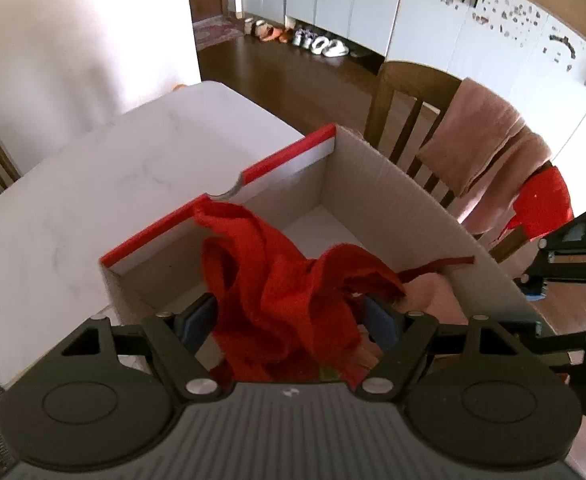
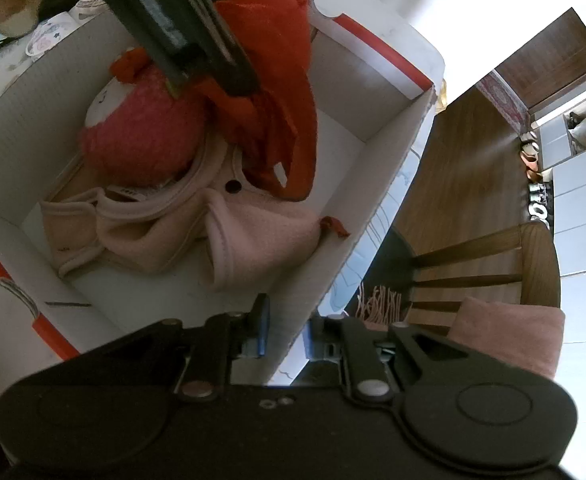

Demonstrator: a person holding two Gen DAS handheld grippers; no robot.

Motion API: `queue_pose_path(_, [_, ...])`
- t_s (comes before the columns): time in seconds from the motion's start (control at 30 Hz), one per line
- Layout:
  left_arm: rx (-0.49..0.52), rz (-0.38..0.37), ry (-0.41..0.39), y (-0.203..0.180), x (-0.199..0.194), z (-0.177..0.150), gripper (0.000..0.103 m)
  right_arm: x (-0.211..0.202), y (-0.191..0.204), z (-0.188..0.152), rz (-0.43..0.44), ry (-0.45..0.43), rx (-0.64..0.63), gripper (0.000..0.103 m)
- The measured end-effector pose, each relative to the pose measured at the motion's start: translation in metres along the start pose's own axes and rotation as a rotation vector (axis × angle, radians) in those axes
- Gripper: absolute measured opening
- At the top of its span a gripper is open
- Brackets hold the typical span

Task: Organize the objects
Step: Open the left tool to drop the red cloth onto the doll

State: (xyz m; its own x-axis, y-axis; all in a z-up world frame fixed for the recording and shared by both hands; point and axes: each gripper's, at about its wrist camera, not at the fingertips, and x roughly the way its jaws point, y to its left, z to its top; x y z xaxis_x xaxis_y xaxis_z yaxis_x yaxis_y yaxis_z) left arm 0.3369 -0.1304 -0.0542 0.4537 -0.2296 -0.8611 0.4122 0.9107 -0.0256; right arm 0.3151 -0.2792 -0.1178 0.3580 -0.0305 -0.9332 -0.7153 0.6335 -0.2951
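A white cardboard box (image 1: 393, 184) with red trim stands on the white marble table (image 1: 93, 184). My left gripper (image 1: 289, 316) is over the box with its jaws wide apart and a red cloth (image 1: 277, 276) bunched between them, draped onto the box's far rim; it also shows in the right wrist view (image 2: 277, 76). In the box lie a pale pink garment (image 2: 253, 232) and a pink knitted item (image 2: 145, 148). My right gripper (image 2: 287, 332) is shut on the box's near wall (image 2: 333, 272), one finger inside and one outside.
A wooden chair (image 1: 409, 120) stands past the table's edge with a pink towel (image 1: 489, 140) and something red over its back. Shoes (image 1: 317, 42) line the white cabinets across the dark wood floor. Cups and clutter (image 2: 49, 36) sit beyond the box.
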Motion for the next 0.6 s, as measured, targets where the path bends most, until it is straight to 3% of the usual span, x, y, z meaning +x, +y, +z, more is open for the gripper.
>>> queue_pose_path(0.23, [-0.052,-0.024,-0.079,0.016,-0.040,-0.014,0.079,0.000,0.001,-0.001,-0.003,0.000,-0.002,0.015])
queue_pose_path(0.6, [-0.165,0.036,-0.200,0.071,-0.127,-0.067,0.080,-0.001,0.002,0.000,-0.006,-0.003,0.000,0.015])
